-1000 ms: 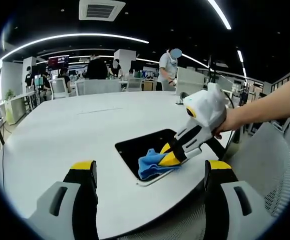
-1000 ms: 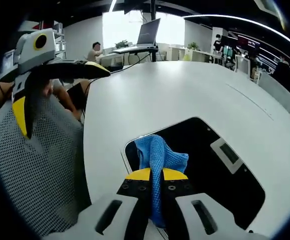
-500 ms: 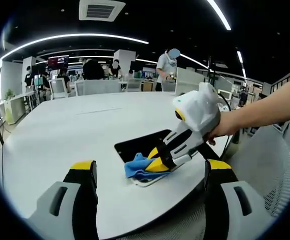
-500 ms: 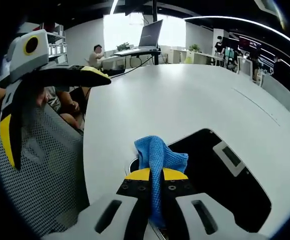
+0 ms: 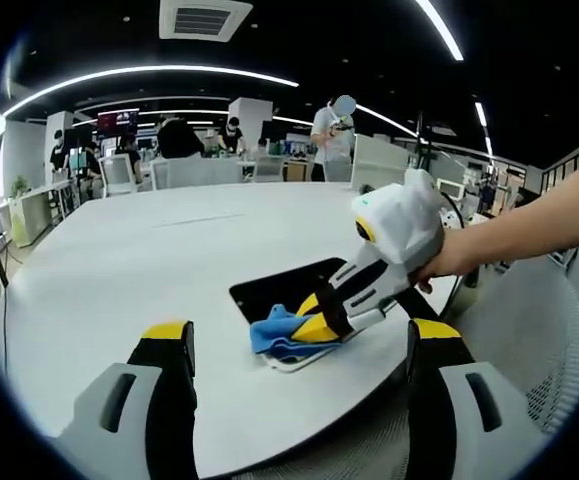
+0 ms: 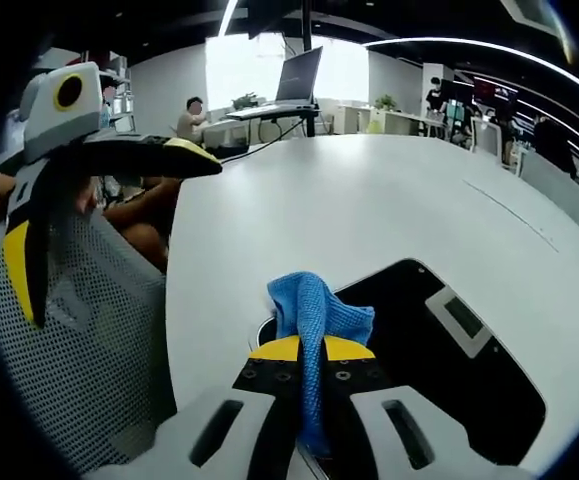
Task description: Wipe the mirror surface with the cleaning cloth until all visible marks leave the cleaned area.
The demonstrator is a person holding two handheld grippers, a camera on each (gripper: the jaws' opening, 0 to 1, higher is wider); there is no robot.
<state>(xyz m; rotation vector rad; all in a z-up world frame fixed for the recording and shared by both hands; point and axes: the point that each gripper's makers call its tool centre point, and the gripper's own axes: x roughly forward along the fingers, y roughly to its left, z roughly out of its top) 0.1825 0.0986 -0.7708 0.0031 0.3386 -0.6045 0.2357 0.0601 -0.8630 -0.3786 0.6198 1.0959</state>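
A dark rectangular mirror [image 5: 281, 287] lies flat on the white round table [image 5: 119, 260]. My right gripper [image 5: 312, 327] is shut on a blue cleaning cloth [image 5: 272, 337] and presses it onto the mirror's near corner, a person's hand holding it from the right. In the right gripper view the cloth [image 6: 315, 306] bunches up between my right gripper's [image 6: 309, 350] yellow-tipped jaws, at the corner of the mirror [image 6: 449, 360]. My left gripper [image 5: 300, 332] hovers over the table's near edge, open with nothing in it. It also enters the right gripper view as the left gripper [image 6: 99, 215], jaws wide apart.
A grey mesh chair [image 6: 79, 340] stands against the table edge below the left gripper, and its mesh chair back [image 5: 539, 330] shows at the right. Several people [image 5: 331, 135] sit and stand at desks far behind. A monitor on a stand [image 6: 299, 70] stands beyond the table.
My right gripper dragged the cloth across the mirror toward its near corner over the last second, then nearly stopped. The left gripper stayed open and still.
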